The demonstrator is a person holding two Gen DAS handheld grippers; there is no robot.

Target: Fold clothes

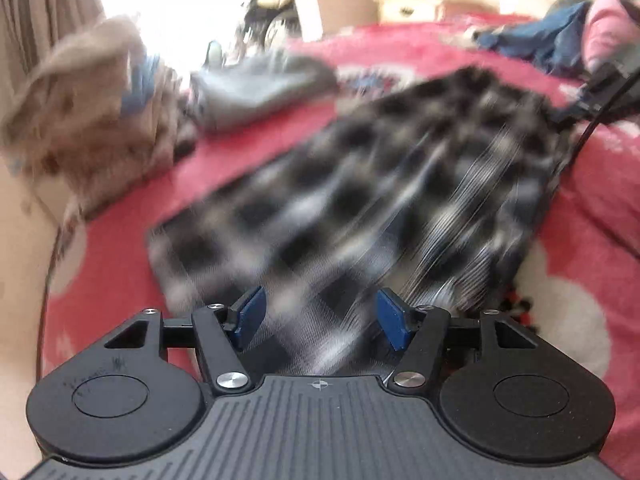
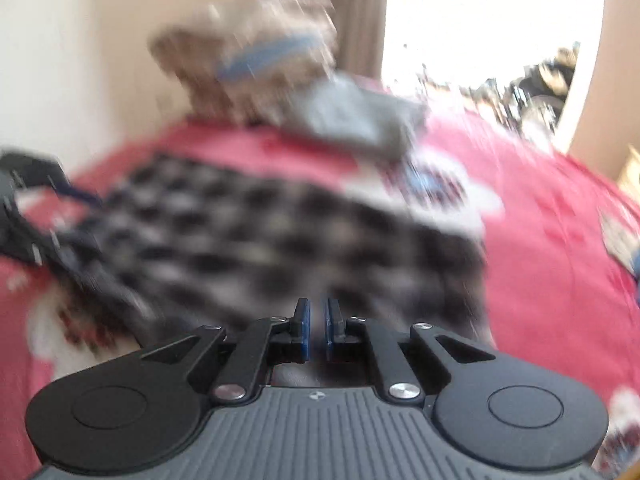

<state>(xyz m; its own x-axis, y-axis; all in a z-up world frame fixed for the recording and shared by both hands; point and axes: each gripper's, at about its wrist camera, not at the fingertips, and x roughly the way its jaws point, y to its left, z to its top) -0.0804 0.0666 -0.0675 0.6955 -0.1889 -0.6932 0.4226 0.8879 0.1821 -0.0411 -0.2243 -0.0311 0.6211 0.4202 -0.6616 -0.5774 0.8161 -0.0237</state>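
Left wrist: left tongs (image 1: 320, 320) spread over checked shirt (image 1: 360, 184); right tongs (image 2: 316, 328) nearly closed, empty.

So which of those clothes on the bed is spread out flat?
The black-and-white checked garment; the grey garment behind it is already folded small.

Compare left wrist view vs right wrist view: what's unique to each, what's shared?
Left wrist only: white nightstand, blue clothes heap, pink pillow, left gripper with jaws apart.
Right wrist only: right gripper with jaws nearly together.
Both: plaid shirt on red blanket, folded grey garment, beige pile.
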